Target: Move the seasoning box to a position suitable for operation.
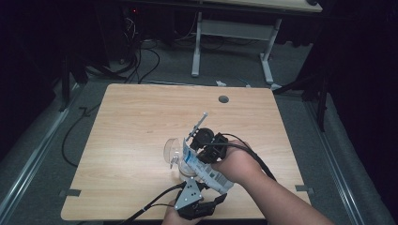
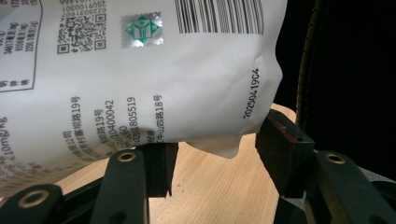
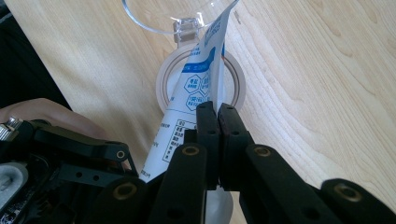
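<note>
Left gripper view, from my remote seat: my left gripper (image 2: pixel 217 156) stands released, its jaws either side of the bottom corner of the white pouch (image 2: pixel 140 79). One pad sits under the pouch and the other stands apart from it, so nothing is clamped there. At the near edge of the table (image 1: pixel 122 122), about midway along it, my right gripper (image 3: pixel 217 112) is clenched on one thin edge of the pouch. It holds the pouch tilted above the open glass jar (image 3: pixel 201 81), whose clear lid (image 3: pixel 154 21) is flipped back.

The risk I see is that the pinch is narrow and the pouch bottom is unsupported. If the bottom sags or slips, the top could swing off the jar mouth and spill onto the wood. A nudge from either gripper could also tip the jar. Whether the pouch top is open, I cannot tell.

Beyond, the pale wood-grain table is bare, with a round cable hole (image 1: pixel 223 99) by its far edge and tape marks (image 1: pixel 70 192) off its near corners. Past it lie grey floor, loose cables (image 1: pixel 141 61) and a white desk frame (image 1: pixel 197 47) in a dark room.
</note>
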### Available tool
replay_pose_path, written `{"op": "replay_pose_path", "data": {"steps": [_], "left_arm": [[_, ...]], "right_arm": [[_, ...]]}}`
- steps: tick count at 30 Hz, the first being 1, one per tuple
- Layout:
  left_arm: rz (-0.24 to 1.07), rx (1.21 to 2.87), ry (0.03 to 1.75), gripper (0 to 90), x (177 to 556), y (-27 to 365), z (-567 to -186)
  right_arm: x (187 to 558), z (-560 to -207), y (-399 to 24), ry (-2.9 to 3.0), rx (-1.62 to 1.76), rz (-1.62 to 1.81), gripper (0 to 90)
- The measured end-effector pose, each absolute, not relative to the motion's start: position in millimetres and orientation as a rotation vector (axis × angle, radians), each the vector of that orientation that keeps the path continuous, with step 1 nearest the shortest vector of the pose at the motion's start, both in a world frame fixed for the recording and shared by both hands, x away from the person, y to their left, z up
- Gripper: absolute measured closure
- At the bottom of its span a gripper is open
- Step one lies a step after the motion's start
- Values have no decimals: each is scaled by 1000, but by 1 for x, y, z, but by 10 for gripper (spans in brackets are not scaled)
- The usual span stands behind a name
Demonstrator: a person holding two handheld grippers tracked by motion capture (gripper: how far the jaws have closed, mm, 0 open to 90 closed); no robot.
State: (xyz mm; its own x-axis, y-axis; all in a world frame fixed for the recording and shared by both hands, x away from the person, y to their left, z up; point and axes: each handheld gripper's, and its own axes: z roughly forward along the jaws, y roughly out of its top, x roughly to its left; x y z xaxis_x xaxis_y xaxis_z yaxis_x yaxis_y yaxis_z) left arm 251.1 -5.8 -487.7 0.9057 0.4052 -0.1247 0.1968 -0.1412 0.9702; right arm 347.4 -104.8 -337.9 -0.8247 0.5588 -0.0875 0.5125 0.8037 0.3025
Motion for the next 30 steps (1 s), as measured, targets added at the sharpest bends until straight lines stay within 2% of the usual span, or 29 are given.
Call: {"op": "replay_pose_path", "data": {"steps": [30], "left_arm": [[195,1715,467,501,252,-5,-487]], "right_arm": [[349,-339,-100,2819,845,372,892]]}}
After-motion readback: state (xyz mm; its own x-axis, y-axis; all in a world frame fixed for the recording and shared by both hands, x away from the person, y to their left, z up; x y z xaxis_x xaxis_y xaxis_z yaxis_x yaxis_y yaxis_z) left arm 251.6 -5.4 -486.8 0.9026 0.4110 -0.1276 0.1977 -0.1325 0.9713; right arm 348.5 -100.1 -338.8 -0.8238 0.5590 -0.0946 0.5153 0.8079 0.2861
